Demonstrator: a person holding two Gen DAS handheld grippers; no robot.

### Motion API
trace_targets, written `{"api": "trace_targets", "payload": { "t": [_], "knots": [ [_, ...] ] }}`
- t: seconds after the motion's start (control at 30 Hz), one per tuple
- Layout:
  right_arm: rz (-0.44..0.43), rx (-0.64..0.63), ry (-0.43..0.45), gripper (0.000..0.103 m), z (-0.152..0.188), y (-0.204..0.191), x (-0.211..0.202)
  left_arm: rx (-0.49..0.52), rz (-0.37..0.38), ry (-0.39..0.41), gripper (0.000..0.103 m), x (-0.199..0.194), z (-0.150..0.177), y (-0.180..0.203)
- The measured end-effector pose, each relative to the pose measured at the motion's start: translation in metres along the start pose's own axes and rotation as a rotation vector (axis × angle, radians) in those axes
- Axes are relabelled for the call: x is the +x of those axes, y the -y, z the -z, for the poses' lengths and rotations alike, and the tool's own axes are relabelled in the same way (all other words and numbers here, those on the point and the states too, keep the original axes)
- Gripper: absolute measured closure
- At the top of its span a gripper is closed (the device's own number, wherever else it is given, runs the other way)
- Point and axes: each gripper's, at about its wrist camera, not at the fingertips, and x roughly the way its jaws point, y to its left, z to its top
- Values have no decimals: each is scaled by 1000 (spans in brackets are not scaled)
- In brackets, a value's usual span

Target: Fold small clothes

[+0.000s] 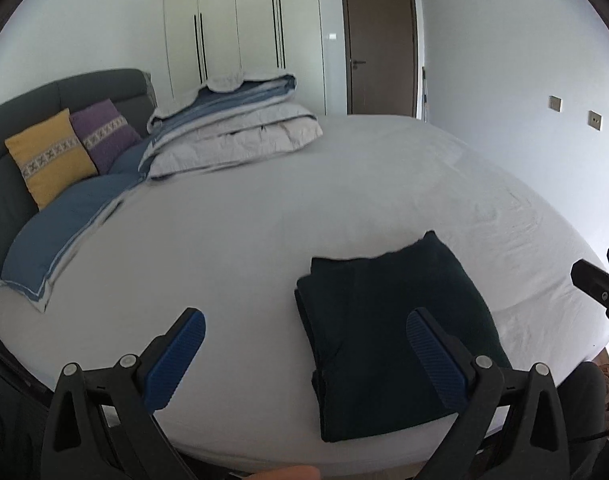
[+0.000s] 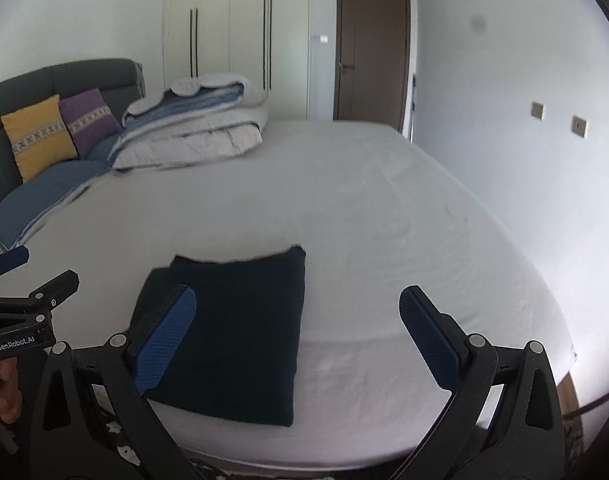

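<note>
A dark folded garment [image 1: 388,332] lies flat on the white bed sheet [image 1: 264,240] near the front edge; it also shows in the right wrist view [image 2: 232,332]. My left gripper [image 1: 304,336] is open and empty, held above the bed with its right finger over the garment. My right gripper [image 2: 296,320] is open and empty, its left finger over the garment's left part. The left gripper shows at the left edge of the right wrist view [image 2: 24,288], and the right gripper at the right edge of the left wrist view [image 1: 600,280].
A folded grey and blue duvet [image 1: 232,132] is piled at the back of the bed. Yellow [image 1: 48,156] and purple [image 1: 104,136] cushions lean on the dark headboard, with a blue pillow [image 1: 60,232] in front. A wardrobe and brown door [image 1: 380,48] stand behind.
</note>
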Motion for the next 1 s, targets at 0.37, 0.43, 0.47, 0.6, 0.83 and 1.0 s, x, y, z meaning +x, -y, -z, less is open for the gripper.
{"api": "trace_targets", "payload": {
  "t": [0.37,0.43,0.47,0.6,0.83,1.0],
  "knots": [
    [39,89,-178,0,20,3,88,-42,4,-121,0,34,18,-7],
    [45,82,-172,0,18,2,82,-46,7,-129,0,35,19,-7],
    [47,75,-168,0,19,-2,84,-47,8,-131,0,35,19,-7],
    [44,53,-166,0,11,-4,65,-46,0,-138,0,37,19,-7],
    [54,30,-164,0,10,-8,64,-49,-7,-146,0,40,21,-7],
    [50,31,-171,0,10,-12,67,-43,-5,-147,0,41,22,-6]
  ]
}}
